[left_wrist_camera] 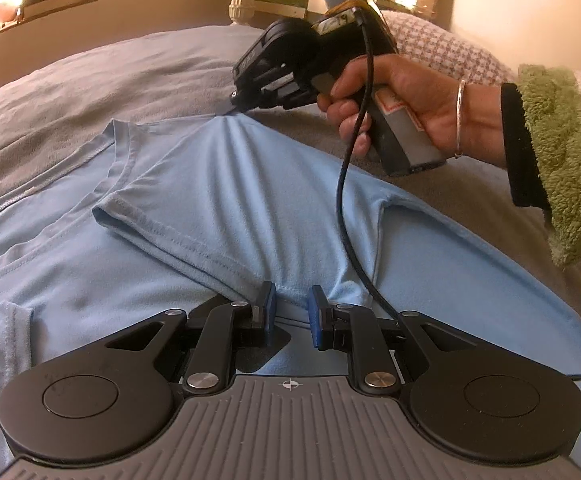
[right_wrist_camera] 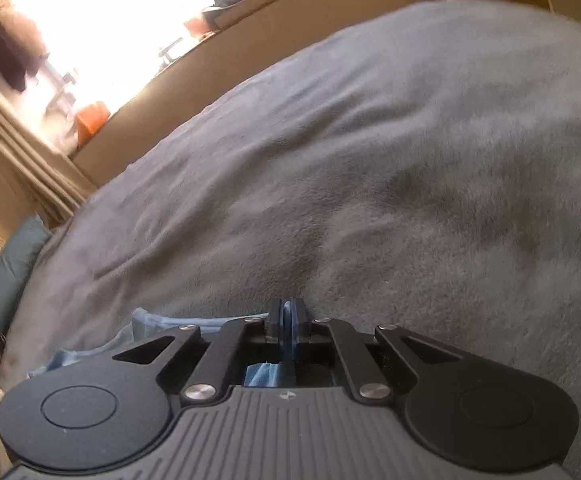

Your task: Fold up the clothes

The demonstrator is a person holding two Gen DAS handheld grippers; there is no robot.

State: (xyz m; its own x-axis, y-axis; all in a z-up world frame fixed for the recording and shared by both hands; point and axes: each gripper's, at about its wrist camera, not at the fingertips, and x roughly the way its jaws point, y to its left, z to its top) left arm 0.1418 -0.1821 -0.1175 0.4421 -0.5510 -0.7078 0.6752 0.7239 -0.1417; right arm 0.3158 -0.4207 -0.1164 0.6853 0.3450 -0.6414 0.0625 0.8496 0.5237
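Left wrist view: a soft grey fleece blanket (left_wrist_camera: 90, 80) covers a bed and fills most of the frame, with tan walls behind, a bright window ledge at the upper left and a lit shelf along the top centre. 1 light blue short-sleeved cotton T-shirt (left_wrist_camera: 218, 184) lies spread across the middle and lower left of the blanket, its fabric drawn up in ridges toward the upper centre. 2 black two-finger grippers are in play. The left gripper (left_wrist_camera: 292, 312), at the bottom centre, has its blue pads a narrow way apart with a fold of the T-shirt bunched between them; whether the pads press it I cannot tell. The right gripper (left_wrist_camera: 236, 106), at the upper centre, pinches a raised point of the T-shirt, and a person's hand (left_wrist_camera: 402, 108) with 1 thin metal bangle and a fuzzy green sleeve cuff (left_wrist_camera: 562, 160) holds its handle. 1 black cable (left_wrist_camera: 346, 184) hangs from that handle and crosses in front of the shirt down to the lower centre. A cream ribbed bedpost knob (left_wrist_camera: 242, 4) and a checked pillow (left_wrist_camera: 442, 48) sit along the top. Right wrist view: the pads are clenched on a strip of blue cloth at the bottom centre, grey blanket ahead, and 1 glaring window (right_wrist_camera: 102, 32) at the upper left.
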